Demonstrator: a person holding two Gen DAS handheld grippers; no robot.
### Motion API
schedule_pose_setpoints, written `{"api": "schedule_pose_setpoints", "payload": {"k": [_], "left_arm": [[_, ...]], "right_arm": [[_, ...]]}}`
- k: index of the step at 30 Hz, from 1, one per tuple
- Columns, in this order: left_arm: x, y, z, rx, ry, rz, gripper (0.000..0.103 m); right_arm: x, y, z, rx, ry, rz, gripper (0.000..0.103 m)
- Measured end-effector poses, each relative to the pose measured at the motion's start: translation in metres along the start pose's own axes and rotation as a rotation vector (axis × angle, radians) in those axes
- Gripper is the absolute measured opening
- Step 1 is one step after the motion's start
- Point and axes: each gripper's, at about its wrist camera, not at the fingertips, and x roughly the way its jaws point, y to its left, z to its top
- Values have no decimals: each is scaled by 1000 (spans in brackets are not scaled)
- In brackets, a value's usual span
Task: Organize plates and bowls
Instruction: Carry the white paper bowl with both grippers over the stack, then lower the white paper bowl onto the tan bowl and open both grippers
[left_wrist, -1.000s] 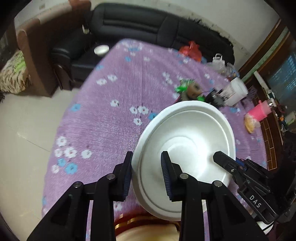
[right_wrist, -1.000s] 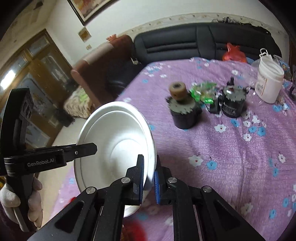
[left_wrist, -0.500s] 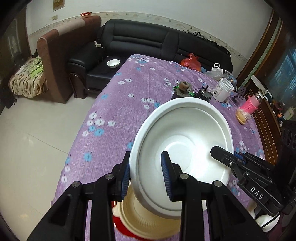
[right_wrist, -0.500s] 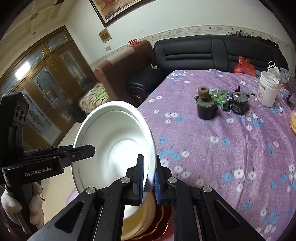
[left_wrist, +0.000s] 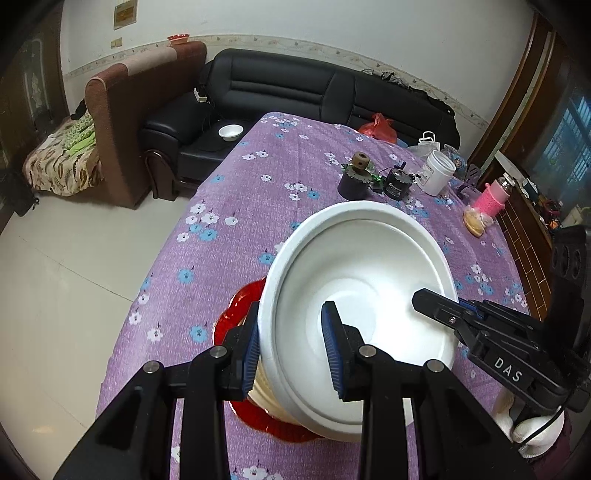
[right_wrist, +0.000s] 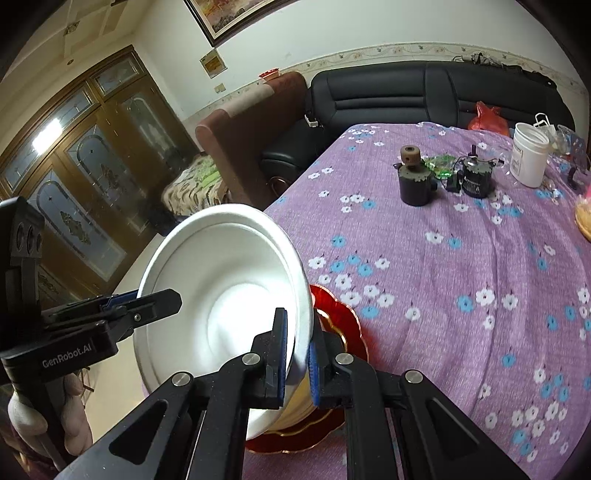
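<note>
A large white bowl (left_wrist: 362, 291) is held tilted between both grippers. My left gripper (left_wrist: 291, 347) is shut on its left rim; it also shows in the right wrist view (right_wrist: 140, 306). My right gripper (right_wrist: 297, 354) is shut on the opposite rim of the bowl (right_wrist: 221, 295); it also shows in the left wrist view (left_wrist: 439, 306). Under the bowl a cream bowl (left_wrist: 266, 391) sits on a red plate with a gold rim (right_wrist: 332, 325) on the purple flowered tablecloth (left_wrist: 229, 229). The white bowl hangs just over the cream one; whether they touch is hidden.
At the table's far end stand a dark cylinder with a gear (right_wrist: 415, 181), a black motor (right_wrist: 474, 181), a white jar (right_wrist: 530, 155) and a pink bottle (left_wrist: 495, 197). A black sofa (left_wrist: 295, 92) with a small white bowl (left_wrist: 231, 132) lies beyond.
Both grippers have carried the white bowl back and down toward the near table edge, over the red plate and cream bowl, which have come fully into view.
</note>
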Motion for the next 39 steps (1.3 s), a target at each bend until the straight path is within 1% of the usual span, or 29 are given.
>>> {"api": "schedule_pose_setpoints", "payload": {"k": [6, 9, 18, 21, 26, 29, 31, 33, 34, 35, 36, 39], "left_arm": [[-3, -1, -17, 0, -35, 15, 34], [5, 0, -21, -4, -40, 39, 34], [27, 17, -27, -43, -36, 50, 34], [29, 21, -27, -56, -49, 55, 35], [28, 25, -31, -79, -65, 57, 45], [24, 27, -34, -98, -80, 49, 53], [21, 26, -35, -104, -92, 53, 59], [15, 26, -36, -104, -111, 64, 63], [11, 24, -37, -98, -126, 71, 65], [6, 23, -39, -91, -144, 76, 71], [2, 22, -40, -89, -157, 78, 76], [-12, 17, -46, -83, -211, 88, 79]], "right_arm": [[6, 6, -15, -24, 10, -24, 11], [15, 7, -20, -33, 15, -41, 11], [43, 4, -26, -29, 11, -62, 12], [52, 6, -29, -32, 29, -67, 14], [57, 10, -32, -57, 25, -55, 15], [58, 16, -35, -102, 18, -74, 15], [56, 19, -36, -122, 4, -85, 21], [54, 22, -36, -130, -13, -86, 40], [53, 21, -36, -133, -22, -86, 45], [50, 22, -37, -137, -39, -88, 53], [48, 22, -38, -143, -57, -94, 57], [43, 25, -40, -159, -91, -93, 60]]}}
